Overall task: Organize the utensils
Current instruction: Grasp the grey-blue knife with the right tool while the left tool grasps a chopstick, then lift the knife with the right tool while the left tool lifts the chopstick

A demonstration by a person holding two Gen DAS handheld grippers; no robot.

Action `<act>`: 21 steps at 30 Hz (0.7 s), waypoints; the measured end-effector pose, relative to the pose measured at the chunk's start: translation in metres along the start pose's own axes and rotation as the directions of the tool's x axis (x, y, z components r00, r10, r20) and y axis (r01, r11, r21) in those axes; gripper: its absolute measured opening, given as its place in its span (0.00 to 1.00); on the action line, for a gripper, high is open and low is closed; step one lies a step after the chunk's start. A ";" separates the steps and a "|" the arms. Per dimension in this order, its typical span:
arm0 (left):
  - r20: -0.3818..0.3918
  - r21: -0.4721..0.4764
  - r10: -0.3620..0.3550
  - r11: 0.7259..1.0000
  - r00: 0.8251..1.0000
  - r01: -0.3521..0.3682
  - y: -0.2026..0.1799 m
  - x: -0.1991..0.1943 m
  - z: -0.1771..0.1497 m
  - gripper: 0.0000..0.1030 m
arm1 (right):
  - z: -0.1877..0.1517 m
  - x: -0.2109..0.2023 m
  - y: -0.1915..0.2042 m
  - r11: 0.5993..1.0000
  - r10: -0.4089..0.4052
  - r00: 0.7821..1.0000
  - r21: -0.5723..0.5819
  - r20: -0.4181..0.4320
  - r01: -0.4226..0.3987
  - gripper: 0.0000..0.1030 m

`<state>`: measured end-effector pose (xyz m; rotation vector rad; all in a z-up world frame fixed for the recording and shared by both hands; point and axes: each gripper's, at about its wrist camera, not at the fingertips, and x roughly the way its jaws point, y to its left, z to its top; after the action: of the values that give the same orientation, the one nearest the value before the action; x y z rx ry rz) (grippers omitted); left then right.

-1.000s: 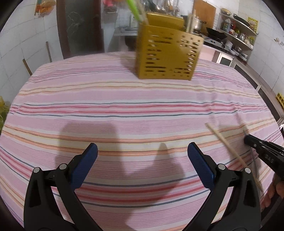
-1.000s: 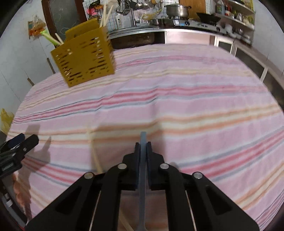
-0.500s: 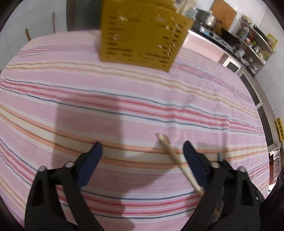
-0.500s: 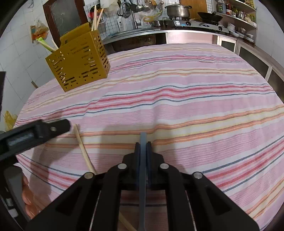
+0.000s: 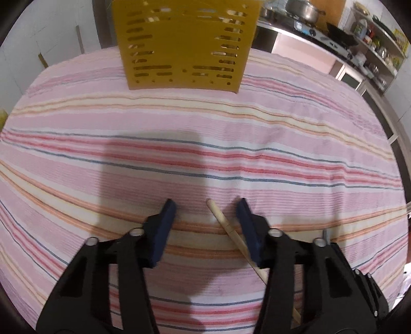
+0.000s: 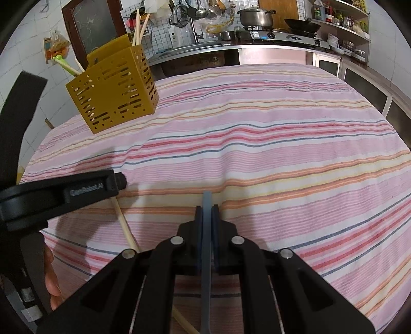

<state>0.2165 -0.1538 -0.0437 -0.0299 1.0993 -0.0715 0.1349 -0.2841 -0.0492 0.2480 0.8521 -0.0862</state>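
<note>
A wooden chopstick point(image 5: 226, 226) lies on the striped tablecloth. My left gripper point(image 5: 206, 206) is open, low over the cloth, with the chopstick's far end between its blue pads, nearer the right one. The chopstick also shows in the right wrist view point(image 6: 124, 226), passing under the left gripper's body point(image 6: 77, 191). My right gripper point(image 6: 207, 208) is shut on a thin grey-blue utensil handle point(image 6: 206, 257) and holds it above the cloth. The yellow perforated utensil holder point(image 5: 185, 43) stands at the table's far side; in the right wrist view point(image 6: 113, 90) it holds several chopsticks.
The pink striped tablecloth point(image 6: 282, 154) covers the whole table. Behind it run a kitchen counter with a stove and a pot point(image 6: 255, 16), a sink tap and shelves. The table's right edge drops off near cabinets point(image 6: 364, 84).
My left gripper has swung right and dropped toward the cloth, bringing the chopstick's end between its pads, and its jaws have narrowed. The right gripper has stayed shut on the handle, nearly still.
</note>
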 end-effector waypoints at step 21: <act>0.128 0.291 0.019 0.955 0.992 -0.056 0.071 -0.010 -0.004 0.07 | 0.016 0.008 0.025 1.000 0.008 0.999 -0.030 -0.041 -0.009 0.07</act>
<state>0.2112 -0.0821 -0.0409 0.2515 0.9549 -0.1966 0.1564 -0.2637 -0.0411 0.2260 0.8927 -0.0605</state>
